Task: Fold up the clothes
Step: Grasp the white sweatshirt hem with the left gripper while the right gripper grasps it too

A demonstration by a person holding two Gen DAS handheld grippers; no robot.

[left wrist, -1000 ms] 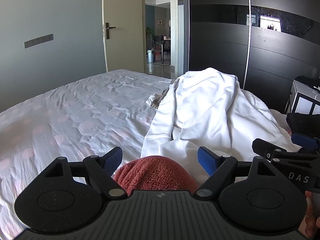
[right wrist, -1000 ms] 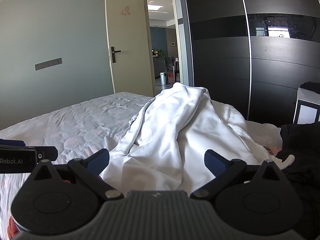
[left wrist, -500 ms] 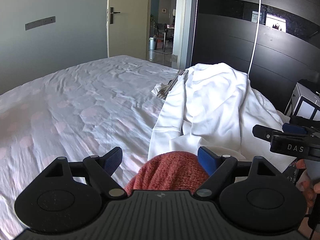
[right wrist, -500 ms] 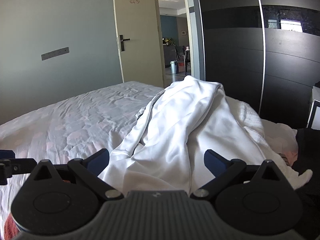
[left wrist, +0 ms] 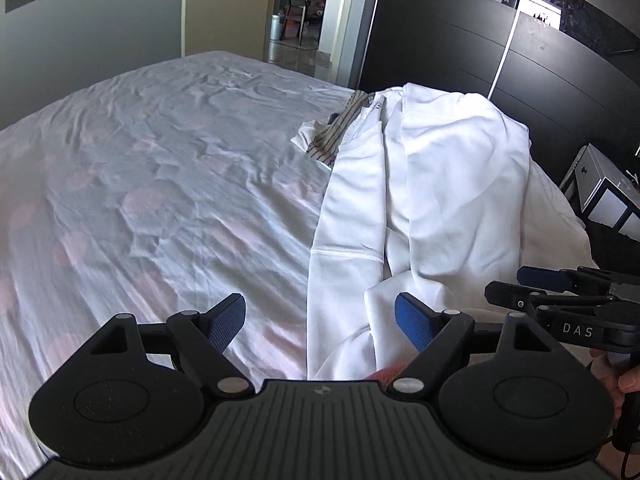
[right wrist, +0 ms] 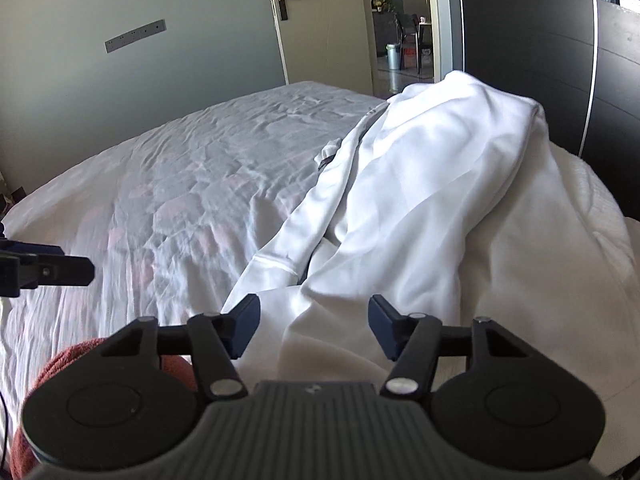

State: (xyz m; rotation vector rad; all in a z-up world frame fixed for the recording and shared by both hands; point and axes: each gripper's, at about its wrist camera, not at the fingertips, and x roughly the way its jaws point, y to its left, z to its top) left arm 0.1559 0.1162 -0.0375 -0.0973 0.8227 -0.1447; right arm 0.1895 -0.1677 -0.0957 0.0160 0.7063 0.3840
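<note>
On the left, the bed sheet (left wrist: pixel 168 184) is lying wrinkled and bare, and the left gripper (left wrist: pixel 320 320) is hovering low over its near edge, jaws standing wide apart and holding nothing. Just right of it, a white garment (left wrist: pixel 448 184) is lying in a loose, rumpled heap along the right side of the bed, one sleeve (left wrist: pixel 344 240) trailing toward the near edge, with a striped piece of clothing (left wrist: pixel 340 132) peeking out beyond it. A red knitted item (right wrist: pixel 80 364) is sitting at the near edge, below the grippers. Furthest right, the right gripper (right wrist: pixel 312 324) is hanging over the garment's near folds, jaws likewise spread wide and gripping nothing. Judging by this, the garment is waiting unfolded, and both grippers seem to be approaching to take hold of it. The next move is likely calling for each gripper to pinch an edge of the cloth and spread it flat on the open sheet.
</note>
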